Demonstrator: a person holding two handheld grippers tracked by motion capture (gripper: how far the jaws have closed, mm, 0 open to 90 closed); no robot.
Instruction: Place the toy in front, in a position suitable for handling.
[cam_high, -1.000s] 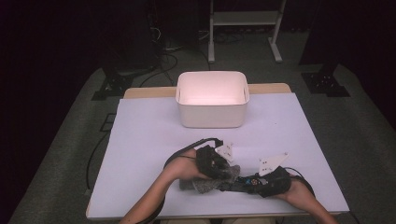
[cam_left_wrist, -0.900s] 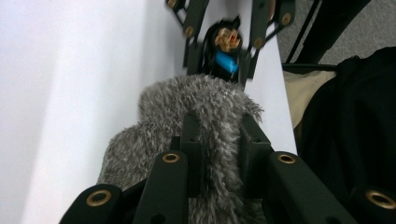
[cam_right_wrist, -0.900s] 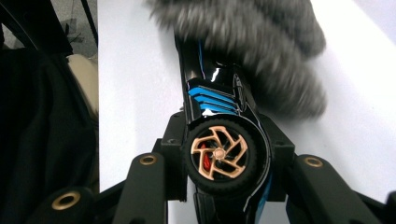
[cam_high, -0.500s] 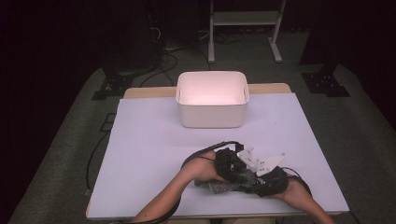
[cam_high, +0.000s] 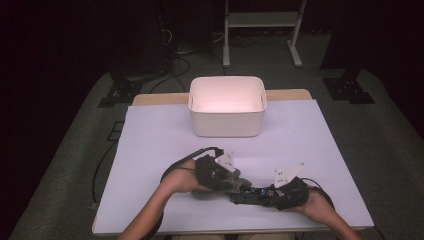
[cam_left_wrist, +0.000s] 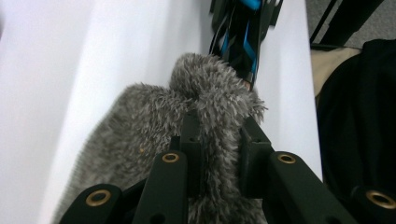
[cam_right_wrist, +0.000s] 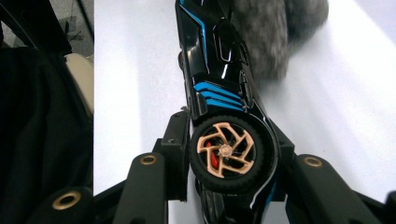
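Left gripper (cam_high: 220, 175), fingers clamping the grey fluffy cloth (cam_left_wrist: 196, 121), slides back leftward; right gripper (cam_high: 280, 192) holds the toy car (cam_right_wrist: 219, 93).

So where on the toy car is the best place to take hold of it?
At the wheel end, as the right gripper does now: its jaws close across the black and blue toy car over the orange-spoked wheel, coming in lengthwise. The other end touches the grey fuzzy cloth.

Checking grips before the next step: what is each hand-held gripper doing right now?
Left hand-held gripper: shut on the grey fuzzy cloth.
Right hand-held gripper: shut on the black and blue toy car, at its wheel.
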